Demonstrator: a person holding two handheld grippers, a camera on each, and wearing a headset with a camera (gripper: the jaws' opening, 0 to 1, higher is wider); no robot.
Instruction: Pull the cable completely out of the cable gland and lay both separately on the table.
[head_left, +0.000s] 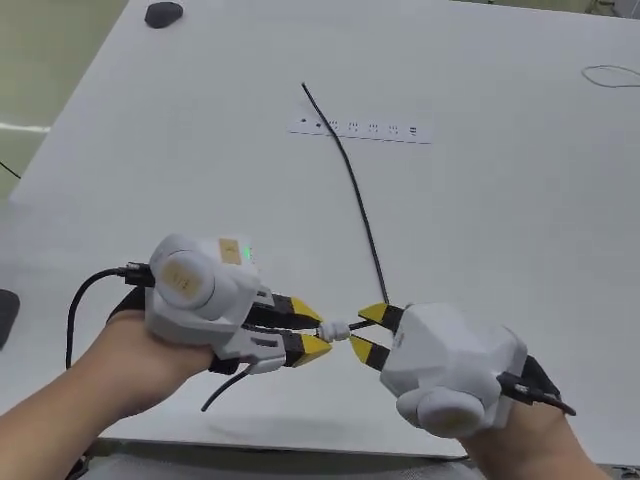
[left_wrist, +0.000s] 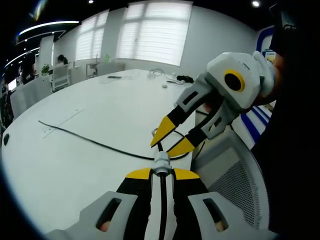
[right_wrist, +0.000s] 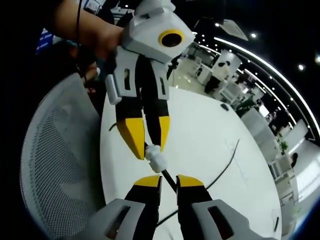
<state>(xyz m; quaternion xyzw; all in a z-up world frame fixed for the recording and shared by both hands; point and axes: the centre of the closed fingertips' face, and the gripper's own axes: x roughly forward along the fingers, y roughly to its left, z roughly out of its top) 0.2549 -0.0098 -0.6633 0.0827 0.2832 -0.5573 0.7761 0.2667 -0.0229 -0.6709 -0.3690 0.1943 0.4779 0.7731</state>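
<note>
- L gripper (head_left: 312, 330), lower centre of head view: yellow-tipped fingers (left_wrist: 141, 173) narrow, clamped on the white cable gland (head_left: 336, 329), one finger each side.
- R gripper (head_left: 368, 332) just right of it, tips facing L's. Its fingers (right_wrist: 149, 181) are narrow w/ the black cable (head_left: 355, 195) passing btwn them; can't tell if the pads actually pinch it.
- Gland sits btwn the two sets of tips, and the cable goes into its R-side end.
- Right gripper view: gland (right_wrist: 155, 159) mid-frame just above own tips, L gripper reaching in from the top.
- Head view: cable runs up-frame from the gland over the white table (head_left: 500, 220). Its free end is upper centre, by a socket strip (head_left: 365, 130).
- Small dark obj (head_left: 163, 14) top left on the table.
- Mesh chair (right_wrist: 55, 165) at left of right gripper view.
</note>
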